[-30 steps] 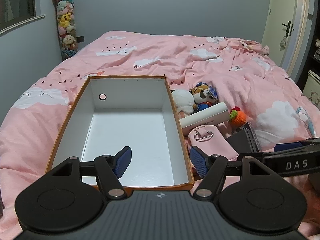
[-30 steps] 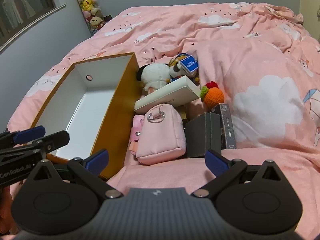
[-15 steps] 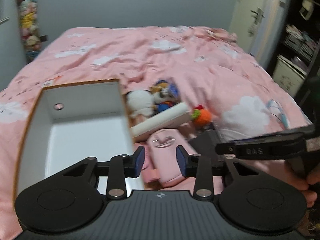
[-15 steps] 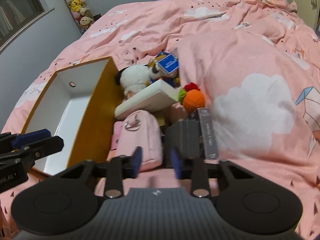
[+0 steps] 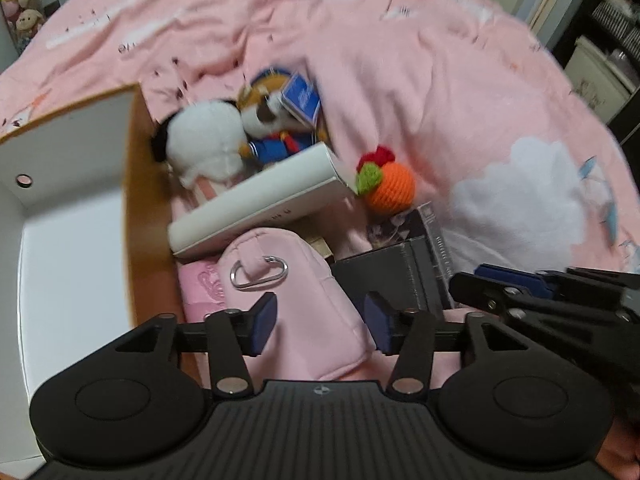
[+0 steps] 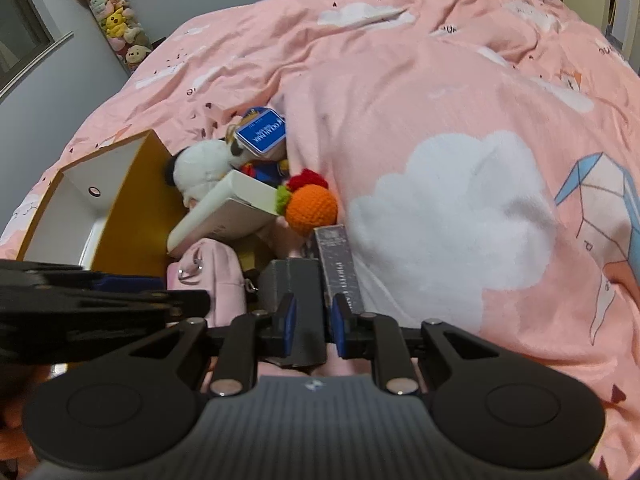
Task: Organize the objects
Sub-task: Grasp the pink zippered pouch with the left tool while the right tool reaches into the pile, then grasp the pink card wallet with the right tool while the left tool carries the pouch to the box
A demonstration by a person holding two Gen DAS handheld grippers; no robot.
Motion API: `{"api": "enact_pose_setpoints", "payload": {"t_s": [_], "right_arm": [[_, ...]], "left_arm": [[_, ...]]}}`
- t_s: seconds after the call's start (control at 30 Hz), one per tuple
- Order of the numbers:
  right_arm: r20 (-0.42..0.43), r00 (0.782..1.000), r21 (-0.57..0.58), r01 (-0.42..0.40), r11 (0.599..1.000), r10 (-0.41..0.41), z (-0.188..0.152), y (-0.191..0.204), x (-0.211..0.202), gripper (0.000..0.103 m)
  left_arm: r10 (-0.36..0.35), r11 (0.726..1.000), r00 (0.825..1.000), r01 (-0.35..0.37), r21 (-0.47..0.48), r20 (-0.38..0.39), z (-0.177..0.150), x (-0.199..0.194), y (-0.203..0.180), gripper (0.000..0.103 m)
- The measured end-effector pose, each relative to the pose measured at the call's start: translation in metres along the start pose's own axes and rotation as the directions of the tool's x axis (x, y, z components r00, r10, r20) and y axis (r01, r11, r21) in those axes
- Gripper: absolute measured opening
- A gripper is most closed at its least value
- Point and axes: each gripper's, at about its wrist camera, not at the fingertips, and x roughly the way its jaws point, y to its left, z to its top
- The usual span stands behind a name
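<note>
Hovering nearest: left gripper [image 5: 320, 322] over the pink pouch [image 5: 296, 300], jaws just reopening, pads clear of it. Right gripper [image 6: 313, 326] jaws just closing, nearly shut over the dark grey box [image 6: 294, 292]; contact unclear. Beyond: white book [image 5: 256, 204], orange crochet ball [image 5: 390, 190], plush toys [image 5: 208, 152], piled right of the storage box [image 5: 72, 240] on the bed [image 6: 440, 120]. Box looks empty; nothing sorted yet, all items left.

Plush toys [image 5: 224, 148] blurred; orange box [image 5: 134, 216] cut off left.
</note>
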Motion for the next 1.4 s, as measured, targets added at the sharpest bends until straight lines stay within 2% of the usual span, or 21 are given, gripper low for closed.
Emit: {"api": "enact_pose_setpoints", "payload": {"t_s": [0.1,0.23,0.33,0.4,0.47,0.57,0.7,0.77,0.87,0.93,1.07,1.17,1.3,1.4], "right_arm": [[-0.020,0.999,0.022,-0.025,0.999,0.026,-0.002,-0.007,0.006,0.023],[-0.040,0.998,0.048,-0.046,0.998,0.048,-0.003,-0.015,0.016,0.023],[-0.049,0.997,0.064,-0.058,0.996,0.061,-0.004,-0.020,0.021,0.023],[-0.048,0.996,0.070,-0.068,0.995,0.072,-0.003,-0.021,0.021,0.023],[-0.045,0.996,0.067,-0.073,0.995,0.076,-0.003,-0.021,0.019,0.023],[-0.033,0.996,0.058,-0.078,0.995,0.080,-0.002,-0.019,0.015,0.023],[0.002,0.994,0.039,-0.112,0.993,0.112,0.001,-0.016,0.003,0.023],[0.006,0.989,0.018,-0.147,0.989,0.147,0.003,-0.011,0.000,0.023],[-0.016,0.983,-0.021,-0.184,0.983,0.183,0.005,0.001,-0.002,0.023],[-0.049,0.975,-0.043,-0.218,0.975,0.216,0.008,0.011,0.001,0.023],[-0.113,0.960,-0.084,-0.265,0.961,0.255,0.011,0.033,0.011,0.024],[-0.155,0.952,-0.113,-0.283,0.952,0.264,0.012,0.050,0.024,0.032],[-0.219,0.941,-0.137,-0.290,0.947,0.257,0.016,0.073,0.052,0.039],[-0.255,0.943,-0.213,-0.270,0.939,0.213,0.011,0.098,0.073,0.040]], "left_arm": [[0.055,0.998,0.997,-0.054,0.023,-0.054,0.005,0.017,-0.009,0.068],[0.100,0.993,0.989,-0.092,0.075,-0.113,0.005,0.036,-0.020,0.074],[0.144,0.985,0.982,-0.130,0.117,-0.120,0.004,0.047,-0.025,0.077],[0.142,0.984,0.982,-0.127,0.122,-0.121,0.003,0.047,-0.024,0.072],[0.130,0.986,0.985,-0.117,0.120,-0.111,0.002,0.042,-0.023,0.060],[0.110,0.988,0.991,-0.101,0.113,-0.077,-0.001,0.030,-0.017,0.047],[0.068,0.995,0.997,-0.066,0.080,-0.023,-0.006,0.007,-0.004,0.038],[0.033,0.998,0.999,-0.034,0.054,0.021,-0.010,-0.011,0.003,0.033],[0.003,1.000,0.994,-0.005,0.019,0.111,-0.007,-0.037,0.010,0.030],[-0.017,1.000,0.985,0.019,-0.011,0.170,-0.009,-0.059,0.015,0.030],[-0.037,0.996,0.957,0.057,-0.064,0.287,-0.011,-0.101,0.036,0.029],[-0.043,0.993,0.934,0.079,-0.089,0.355,-0.016,-0.125,0.052,0.029],[0.007,0.985,0.912,0.064,-0.159,0.410,-0.023,-0.142,0.078,0.029],[0.052,0.974,0.910,0.045,-0.223,0.411,-0.028,-0.142,0.100,0.029]]}}
